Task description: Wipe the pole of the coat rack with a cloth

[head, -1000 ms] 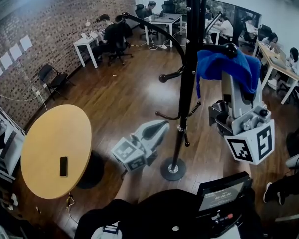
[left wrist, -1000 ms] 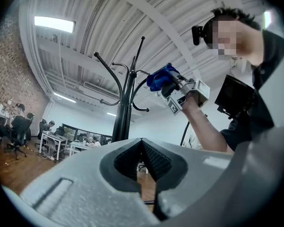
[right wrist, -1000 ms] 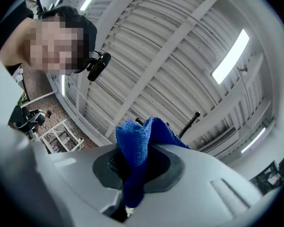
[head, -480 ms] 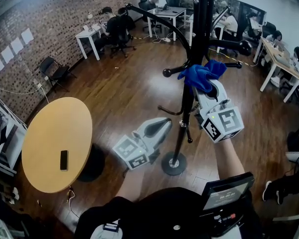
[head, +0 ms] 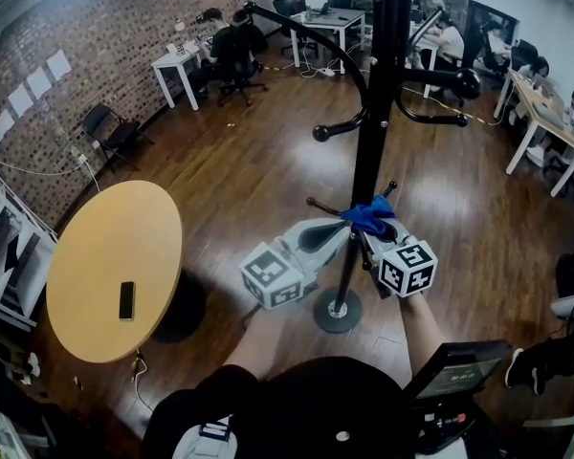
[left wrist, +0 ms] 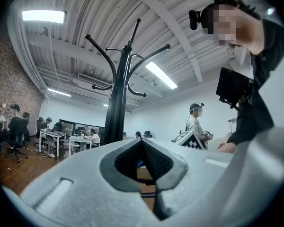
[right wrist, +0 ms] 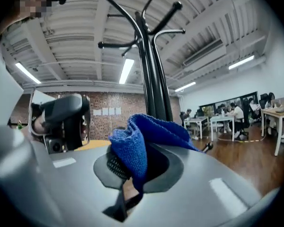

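- My right tongs point(right wrist: 132, 164): clenched on blue cloth point(right wrist: 149, 129), held against the coat rack pole point(head: 367, 161), low down.
- My left tongs point(left wrist: 142, 145): closed, empty, just beside the pole.

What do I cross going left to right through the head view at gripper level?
Round wooden table → left gripper → coat rack pole → right gripper. The blue cloth overlaps the pole, so it is left out.
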A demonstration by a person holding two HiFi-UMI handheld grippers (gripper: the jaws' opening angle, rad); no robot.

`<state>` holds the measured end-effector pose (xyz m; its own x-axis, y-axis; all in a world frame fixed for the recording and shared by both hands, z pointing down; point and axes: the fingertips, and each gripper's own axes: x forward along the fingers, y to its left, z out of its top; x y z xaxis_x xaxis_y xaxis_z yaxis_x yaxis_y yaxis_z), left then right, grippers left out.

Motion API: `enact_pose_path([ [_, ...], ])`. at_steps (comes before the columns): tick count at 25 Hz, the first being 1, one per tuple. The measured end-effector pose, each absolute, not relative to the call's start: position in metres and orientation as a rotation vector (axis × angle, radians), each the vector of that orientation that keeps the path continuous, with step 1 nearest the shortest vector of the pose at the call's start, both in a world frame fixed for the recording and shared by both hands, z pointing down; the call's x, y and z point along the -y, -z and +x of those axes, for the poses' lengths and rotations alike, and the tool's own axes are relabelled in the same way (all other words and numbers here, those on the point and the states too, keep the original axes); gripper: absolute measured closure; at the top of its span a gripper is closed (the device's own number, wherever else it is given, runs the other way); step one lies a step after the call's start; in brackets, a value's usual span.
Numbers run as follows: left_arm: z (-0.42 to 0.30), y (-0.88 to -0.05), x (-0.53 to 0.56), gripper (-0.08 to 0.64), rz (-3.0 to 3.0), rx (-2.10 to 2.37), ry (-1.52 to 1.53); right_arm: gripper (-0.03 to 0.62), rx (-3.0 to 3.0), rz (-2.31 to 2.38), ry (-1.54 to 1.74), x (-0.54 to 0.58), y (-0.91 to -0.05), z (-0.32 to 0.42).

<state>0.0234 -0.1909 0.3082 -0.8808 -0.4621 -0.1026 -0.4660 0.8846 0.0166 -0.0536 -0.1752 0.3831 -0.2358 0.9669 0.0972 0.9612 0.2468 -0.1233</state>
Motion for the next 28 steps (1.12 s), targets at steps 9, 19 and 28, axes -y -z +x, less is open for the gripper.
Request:
enact_pose_path([
  [9, 0.011, -0.334, 0.202, 0.565, -0.757, -3.01, -0.092, 0.566, 1.954, -1.716, -0.101, 0.211, -0.449, -0.03],
  [19, 0.011, -0.333, 0.198, 0.565, -0.715, -3.002, -0.102, 0.566, 2.271, -1.674, -0.05, 0.193, -0.421, -0.065],
  [28, 0.013, -0.332, 0.199, 0.565, -0.732, -3.008, -0.102, 0.565, 2.787, -2.008, -0.359, 0.199, -0.166, -0.072],
])
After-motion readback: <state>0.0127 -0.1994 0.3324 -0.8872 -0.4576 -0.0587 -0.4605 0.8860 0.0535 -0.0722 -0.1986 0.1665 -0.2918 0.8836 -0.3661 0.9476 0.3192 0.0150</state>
